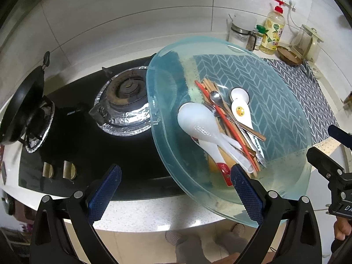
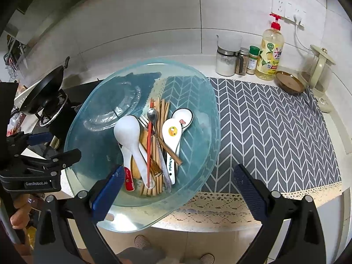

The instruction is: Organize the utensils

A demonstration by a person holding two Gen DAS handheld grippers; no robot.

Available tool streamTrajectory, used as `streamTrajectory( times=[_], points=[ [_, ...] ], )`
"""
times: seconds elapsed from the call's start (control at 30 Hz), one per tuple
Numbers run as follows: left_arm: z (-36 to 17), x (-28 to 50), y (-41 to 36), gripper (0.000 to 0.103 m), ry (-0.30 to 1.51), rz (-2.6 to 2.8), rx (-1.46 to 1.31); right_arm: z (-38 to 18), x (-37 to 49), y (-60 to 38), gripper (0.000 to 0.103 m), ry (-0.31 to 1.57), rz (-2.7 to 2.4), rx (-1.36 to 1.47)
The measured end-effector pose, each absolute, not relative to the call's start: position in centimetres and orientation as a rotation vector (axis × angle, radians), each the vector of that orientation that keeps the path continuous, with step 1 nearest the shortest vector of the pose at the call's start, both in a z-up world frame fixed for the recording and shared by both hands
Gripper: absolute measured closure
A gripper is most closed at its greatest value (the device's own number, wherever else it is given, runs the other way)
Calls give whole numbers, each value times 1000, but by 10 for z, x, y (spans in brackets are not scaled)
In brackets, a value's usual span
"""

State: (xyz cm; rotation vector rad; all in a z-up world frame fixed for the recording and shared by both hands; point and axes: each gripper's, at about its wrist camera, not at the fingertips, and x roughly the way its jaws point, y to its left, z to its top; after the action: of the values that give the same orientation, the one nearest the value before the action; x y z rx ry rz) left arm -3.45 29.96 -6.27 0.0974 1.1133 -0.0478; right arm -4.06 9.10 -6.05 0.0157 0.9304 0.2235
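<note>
You are holding your left gripper (image 1: 175, 189) and right gripper (image 2: 179, 189) with fingers spread apart, gripping nothing. The blue basin (image 2: 198, 118) is sitting on the counter edge, holding one white rice paddle (image 2: 127, 132), two ceramic spoons (image 2: 173, 132), one metal spoon (image 2: 152, 114), one fork and a chopstick bundle (image 2: 161, 110).

Translucent blue basin (image 2: 198, 145) on grey-and-white herringbone mat (image 2: 275, 132), white rice paddle (image 2: 128, 132) (red-tipped handle)

"GenRobot.AI" on left hand-held gripper (image 2: 41, 151)
</note>
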Motion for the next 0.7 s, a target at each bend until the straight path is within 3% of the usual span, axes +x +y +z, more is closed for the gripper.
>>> streamTrajectory(
  times=[0.7],
  points=[
    [-64,-33,296,4,1122,-63,114,-62,-40,93,7,934,227,10]
  ],
)
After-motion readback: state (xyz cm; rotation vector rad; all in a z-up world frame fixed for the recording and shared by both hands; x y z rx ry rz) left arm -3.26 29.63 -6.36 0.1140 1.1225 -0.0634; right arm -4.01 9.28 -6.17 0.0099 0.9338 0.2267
